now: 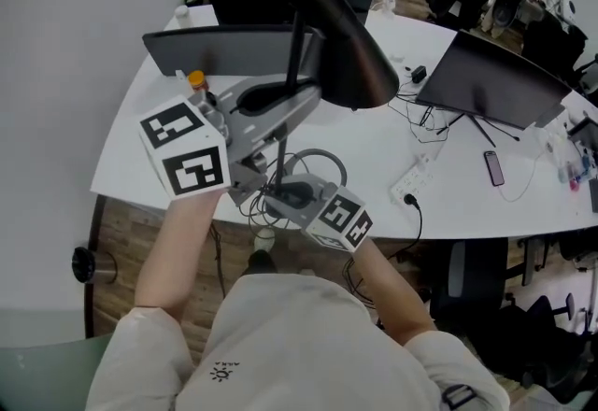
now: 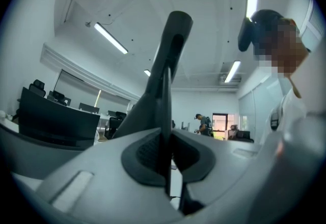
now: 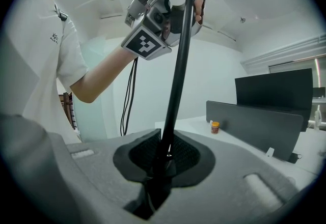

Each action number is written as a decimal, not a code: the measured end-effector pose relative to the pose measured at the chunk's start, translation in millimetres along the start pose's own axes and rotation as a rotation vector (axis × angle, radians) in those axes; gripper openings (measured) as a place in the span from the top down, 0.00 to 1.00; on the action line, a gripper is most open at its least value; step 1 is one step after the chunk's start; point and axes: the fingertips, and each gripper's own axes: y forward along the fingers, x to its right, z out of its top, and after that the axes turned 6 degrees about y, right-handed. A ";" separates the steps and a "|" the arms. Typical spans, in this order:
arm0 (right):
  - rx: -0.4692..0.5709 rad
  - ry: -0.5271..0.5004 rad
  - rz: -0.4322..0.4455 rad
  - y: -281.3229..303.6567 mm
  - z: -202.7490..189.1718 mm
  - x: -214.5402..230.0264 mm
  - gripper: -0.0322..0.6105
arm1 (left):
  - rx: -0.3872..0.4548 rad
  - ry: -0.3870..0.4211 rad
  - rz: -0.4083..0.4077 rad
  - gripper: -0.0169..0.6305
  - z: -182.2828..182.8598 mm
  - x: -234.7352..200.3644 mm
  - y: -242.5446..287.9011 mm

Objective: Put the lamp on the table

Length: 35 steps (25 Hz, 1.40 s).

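Left jaws: I am pinching my left gripper (image 2: 167, 154) almost fully together on the thin stem (image 3: 179, 75) of the lamp (image 1: 322, 26), high up, just under the head (image 1: 346, 54).
Right jaws: I am holding my right gripper (image 3: 163, 161) at a narrow gap, its pads pressing on the same stem lower down, below my left gripper.
Lamp: it is hanging between my two grippers, off the desk (image 1: 374, 152), over the left part of the near edge. The stem is running close to upright and the black head is leaning out over the desk.
Lamp foot: I am not making it out in any view.
Desk: it is curving away white from the near edge, with bare surface right of the lamp.
Left monitor (image 1: 234, 49): it is standing towards the left edge, just beyond my left gripper, with its back to me.
Right monitor (image 1: 486, 82): it is standing well to the right, towards the far edge.
Bottle (image 1: 196, 80): small and orange-capped, it is standing beside the left monitor.
Power strip (image 1: 416, 180): it is lying near the near edge, right of my right gripper.
Phone (image 1: 493, 168): it is lying in front of the right monitor.
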 end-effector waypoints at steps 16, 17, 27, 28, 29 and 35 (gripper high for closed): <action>0.024 0.022 -0.143 38.4 8.1 70.7 0.87 | -0.036 0.030 -0.124 0.96 -6.2 -54.1 14.6; 0.020 0.032 -0.154 45.2 9.3 81.7 0.87 | -0.042 0.020 -0.134 0.97 -7.8 -68.1 17.2; -0.015 0.101 -0.181 82.2 -12.1 133.0 0.87 | -0.045 -0.053 -0.149 0.96 -38.5 -140.8 19.0; -0.019 0.109 -0.180 86.8 -16.0 138.7 0.87 | -0.046 -0.061 -0.148 0.96 -43.2 -149.5 19.0; -0.024 0.115 -0.181 92.0 -19.0 145.2 0.87 | -0.047 -0.065 -0.149 0.97 -47.3 -158.4 18.9; -0.037 0.139 -0.234 126.7 -32.0 190.6 0.87 | -0.047 -0.022 -0.192 0.96 -71.4 -198.8 19.4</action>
